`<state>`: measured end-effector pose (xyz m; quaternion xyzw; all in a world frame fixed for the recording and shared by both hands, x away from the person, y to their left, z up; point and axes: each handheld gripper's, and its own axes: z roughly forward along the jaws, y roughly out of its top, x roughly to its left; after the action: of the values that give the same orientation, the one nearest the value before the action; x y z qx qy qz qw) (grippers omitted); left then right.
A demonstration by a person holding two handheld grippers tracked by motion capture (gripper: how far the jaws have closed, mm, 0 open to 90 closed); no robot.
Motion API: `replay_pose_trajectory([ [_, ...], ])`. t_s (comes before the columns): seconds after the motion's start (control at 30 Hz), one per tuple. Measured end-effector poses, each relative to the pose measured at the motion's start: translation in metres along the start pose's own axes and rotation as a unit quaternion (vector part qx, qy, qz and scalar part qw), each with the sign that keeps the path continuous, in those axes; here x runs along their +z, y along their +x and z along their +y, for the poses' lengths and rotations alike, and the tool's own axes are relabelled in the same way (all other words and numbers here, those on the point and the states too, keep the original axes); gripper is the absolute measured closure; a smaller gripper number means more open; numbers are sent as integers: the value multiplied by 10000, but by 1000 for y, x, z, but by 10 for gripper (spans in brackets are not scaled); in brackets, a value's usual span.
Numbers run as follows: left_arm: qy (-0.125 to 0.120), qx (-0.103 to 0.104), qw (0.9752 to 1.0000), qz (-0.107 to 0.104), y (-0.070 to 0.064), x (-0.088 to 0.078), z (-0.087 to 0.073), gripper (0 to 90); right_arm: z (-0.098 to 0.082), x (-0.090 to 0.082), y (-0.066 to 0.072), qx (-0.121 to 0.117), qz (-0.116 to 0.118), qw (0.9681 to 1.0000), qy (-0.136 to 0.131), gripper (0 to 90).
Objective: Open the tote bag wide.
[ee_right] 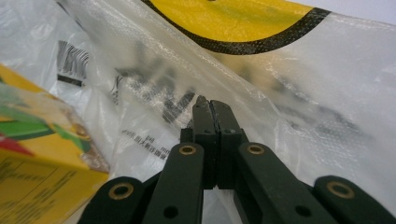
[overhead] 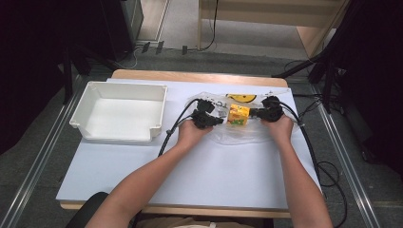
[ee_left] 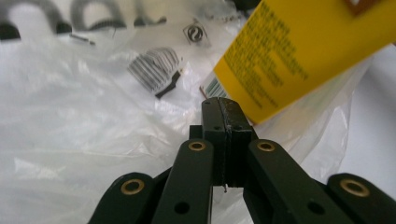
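Observation:
A yellow carton [overhead: 238,115] lies on a clear plastic bag [overhead: 237,135] with black lettering and a yellow smiley print, at the table's back right. My left gripper [overhead: 219,119] sits just left of the carton and my right gripper [overhead: 254,113] just right of it, both pointing inward. In the left gripper view the jaws [ee_left: 223,100] are pressed together over the bag [ee_left: 70,116], tips close under the carton's printed side [ee_left: 299,51]. In the right gripper view the jaws [ee_right: 208,100] are also together above the crinkled bag [ee_right: 303,93], with the carton [ee_right: 32,172] at lower left.
A white empty tray [overhead: 119,85] stands at the back left of the white table [overhead: 190,175]. Black cables [overhead: 173,128] trail from both grippers across the table. The person's forearms reach in from the front edge.

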<state>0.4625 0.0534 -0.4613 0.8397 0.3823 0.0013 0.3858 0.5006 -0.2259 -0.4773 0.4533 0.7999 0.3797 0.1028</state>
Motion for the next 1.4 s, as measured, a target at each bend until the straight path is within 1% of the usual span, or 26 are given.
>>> replay_pose_trajectory([
  [0.17, -2, 14, 10000, 7, 0, 1, -12, 900, 1, 5, -2, 53, -67, 10000, -12, 900],
  [0.23, -15, 66, 10000, 11, -1, 0, -15, 900, 1, 6, -2, 116, -87, 9999, -54, 900],
  [0.3, 25, 160, 9999, 13, -3, -1, -18, 900, 2, 8, -3, 87, -119, 9998, -104, 900],
  [0.37, 38, 193, 9998, 26, -4, -2, -20, 900, 3, 9, -4, 75, -145, 9998, -116, 900],
  [0.4, 72, 221, 9997, 17, -4, -3, -22, 900, 4, 10, -4, 59, -174, 9998, -128, 900],
  [0.5, 57, 223, 9997, -19, -5, -5, -25, 900, 6, 13, -6, 95, -207, 9996, -161, 900],
  [0.63, 97, 326, 9994, -51, -8, -9, -31, 900, 10, 15, -8, 147, -313, 9993, -128, 900],
  [0.7, 82, 302, 9995, -100, -8, -11, -34, 900, 11, 15, -9, 214, -330, 9991, -132, 900],
  [0.8, 99, 334, 9993, -122, -11, -13, -37, 900, 12, 16, -10, 298, -373, 9987, -168, 900],
  [0.97, 203, 482, 9985, -170, -16, -18, -42, 900, 15, 18, -9, 348, -409, 9985, -114, 900],
  [1.03, 249, 523, 9982, -183, -18, -20, -44, 900, 16, 18, -10, 313, -416, 9986, -73, 900],
  [1.13, 271, 566, 9978, -229, -20, -22, -48, 900, 17, 18, -9, 354, -443, 9984, -66, 900],
  [1.17, 268, 549, 9978, -241, -21, -23, -48, 900, 17, 18, -10, 364, -454, 9983, -74, 900],
  [1.2, 292, 581, 9976, -255, -21, -24, -49, 900, 17, 18, -10, 360, -469, 9982, -81, 900],
  [1.23, 278, 565, 9976, -286, -22, -24, -50, 900, 17, 18, -10, 333, -524, 9980, -90, 900],
  [1.27, 289, 601, 9973, -314, -22, -25, -51, 900, 17, 18, -10, 306, -570, 9979, -99, 900],
  [1.33, 350, 608, 9969, -354, -22, -27, -53, 900, 16, 18, -9, 226, -749, 9969, -95, 900],
  [1.4, 344, 604, 9970, -339, -22, -28, -53, 900, 17, 18, -10, 250, -733, 9970, -95, 900],
])
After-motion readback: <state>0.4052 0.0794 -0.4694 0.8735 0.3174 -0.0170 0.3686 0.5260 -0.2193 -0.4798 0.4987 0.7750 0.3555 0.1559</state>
